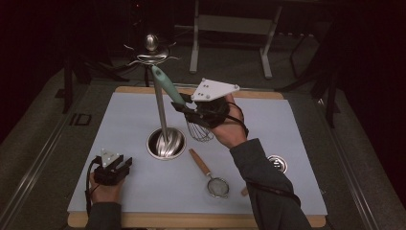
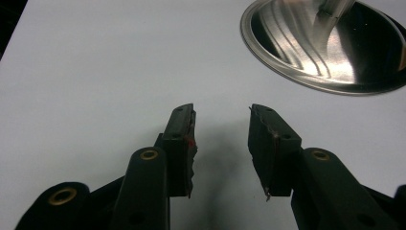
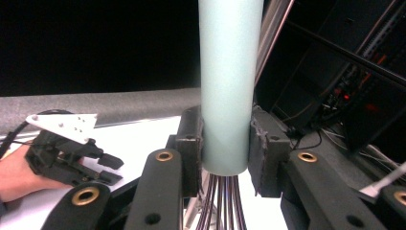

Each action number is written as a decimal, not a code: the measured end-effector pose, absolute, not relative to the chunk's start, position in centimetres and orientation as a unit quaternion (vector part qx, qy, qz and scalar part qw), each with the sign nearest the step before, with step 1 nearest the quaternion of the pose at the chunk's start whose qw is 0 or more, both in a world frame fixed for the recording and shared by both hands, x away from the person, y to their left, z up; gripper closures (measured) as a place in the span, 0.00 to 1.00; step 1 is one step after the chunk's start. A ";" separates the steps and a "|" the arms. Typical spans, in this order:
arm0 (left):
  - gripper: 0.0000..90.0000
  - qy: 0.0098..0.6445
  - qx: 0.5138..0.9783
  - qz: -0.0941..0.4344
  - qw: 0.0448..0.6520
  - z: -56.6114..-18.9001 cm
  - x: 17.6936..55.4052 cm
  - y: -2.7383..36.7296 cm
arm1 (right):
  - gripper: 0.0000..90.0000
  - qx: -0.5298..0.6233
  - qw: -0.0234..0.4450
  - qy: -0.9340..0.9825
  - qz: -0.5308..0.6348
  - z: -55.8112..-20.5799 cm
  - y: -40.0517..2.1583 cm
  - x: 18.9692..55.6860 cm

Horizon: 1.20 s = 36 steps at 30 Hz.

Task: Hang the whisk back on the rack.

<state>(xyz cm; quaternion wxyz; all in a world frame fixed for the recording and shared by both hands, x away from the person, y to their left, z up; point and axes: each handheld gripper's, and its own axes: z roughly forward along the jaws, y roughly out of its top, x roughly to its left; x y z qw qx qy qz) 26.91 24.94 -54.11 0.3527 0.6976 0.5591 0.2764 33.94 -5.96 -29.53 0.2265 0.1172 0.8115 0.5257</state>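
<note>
Whisk (image 1: 178, 98): pale teal, round, smooth handle with a cage of thin wires below; held tilted above the middle of the desk, handle end up toward the top of the stand, wire cage (image 1: 199, 129) hanging low by the palm.
Right hand-held gripper (image 1: 184, 106): closed on the whisk's handle; in the right gripper view both pads press the teal handle (image 3: 229, 86) just above where the wires come out.
Left hand-held gripper (image 1: 125, 165): jaws spread apart with nothing between them; it rests near the front left of the desk, well apart from the whisk.
Desk (image 1: 129, 124): pale blue mat on a wooden board.
Stand (image 1: 161, 112): a steel pole rising from a round shiny base (image 1: 165, 143), with a knob and what look like hooks at the top, though that part is dim; it is just beside the whisk's handle, which crosses in front of the pole.
Strainer (image 1: 210, 175): small mesh sieve with a wooden handle, lying flat on the mat in front of the whisk.
Round metal piece (image 1: 277, 163): on the mat, right of the person's sleeve.
</note>
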 end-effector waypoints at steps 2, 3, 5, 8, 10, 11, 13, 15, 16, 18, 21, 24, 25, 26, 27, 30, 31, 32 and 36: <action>0.69 0.559 0.698 0.276 0.353 -54.1 26.9 24.9 | 0.77 0.123 0.232 0.811 0.523 -29.5 -5.8 34.0; 0.69 0.559 0.698 0.276 0.353 -54.1 26.9 24.9 | 0.76 0.127 0.235 0.810 0.522 -29.5 -5.7 34.1; 0.69 0.559 0.698 0.276 0.353 -54.1 26.9 24.9 | 0.76 0.134 0.237 0.809 0.521 -29.5 -5.5 34.2; 0.69 0.559 0.698 0.277 0.353 -54.1 26.9 24.9 | 0.76 0.138 0.240 0.809 0.519 -29.6 -5.2 34.4; 0.69 0.558 0.698 0.277 0.353 -54.1 26.9 24.9 | 0.76 0.143 0.238 0.807 0.521 -29.6 -5.0 34.5; 0.69 0.559 0.698 0.276 0.354 -54.1 26.9 25.0 | 0.76 0.145 0.238 0.807 0.520 -29.7 -5.0 34.6; 0.69 0.559 0.698 0.276 0.354 -54.1 26.9 24.9 | 0.76 0.149 0.244 0.807 0.516 -29.8 -4.8 34.7; 0.69 0.558 0.698 0.276 0.353 -54.1 26.9 24.9 | 0.76 0.162 0.252 0.807 0.510 -30.0 -4.5 34.7; 0.69 0.558 0.699 0.276 0.353 -54.1 26.9 24.9 | 0.76 0.168 0.258 0.805 0.507 -30.0 -4.4 34.8; 0.69 0.558 0.698 0.277 0.353 -54.1 26.9 25.0 | 0.76 0.174 0.259 0.804 0.507 -29.9 -4.2 34.7; 0.69 0.558 0.698 0.277 0.354 -54.1 26.9 24.9 | 0.75 0.176 0.259 0.805 0.504 -30.0 -3.9 34.7; 0.69 0.558 0.698 0.277 0.354 -54.1 26.9 25.0 | 0.74 0.173 0.259 0.810 0.497 -30.1 -3.7 34.6; 0.69 0.558 0.698 0.277 0.354 -54.1 26.9 25.0 | 0.74 0.173 0.258 0.810 0.497 -30.2 -3.6 34.6; 0.69 0.558 0.698 0.277 0.354 -54.1 26.9 25.0 | 0.74 0.173 0.255 0.810 0.499 -30.3 -3.5 34.6; 0.69 0.558 0.697 0.277 0.354 -54.1 26.9 25.0 | 0.74 0.174 0.254 0.810 0.499 -30.2 -3.4 34.6; 0.69 0.558 0.697 0.278 0.354 -54.1 26.9 25.0 | 0.72 0.172 0.251 0.812 0.499 -30.2 -3.2 34.5; 0.69 0.558 0.698 0.278 0.354 -54.1 26.9 25.0 | 0.71 0.170 0.249 0.813 0.499 -30.2 -3.2 34.5; 0.69 0.558 0.698 0.277 0.354 -54.1 26.9 25.0 | 0.69 0.167 0.247 0.813 0.500 -30.2 -3.2 34.4; 0.69 0.558 0.697 0.278 0.354 -54.1 26.9 25.0 | 0.66 0.154 0.247 0.816 0.500 -30.0 -3.2 34.1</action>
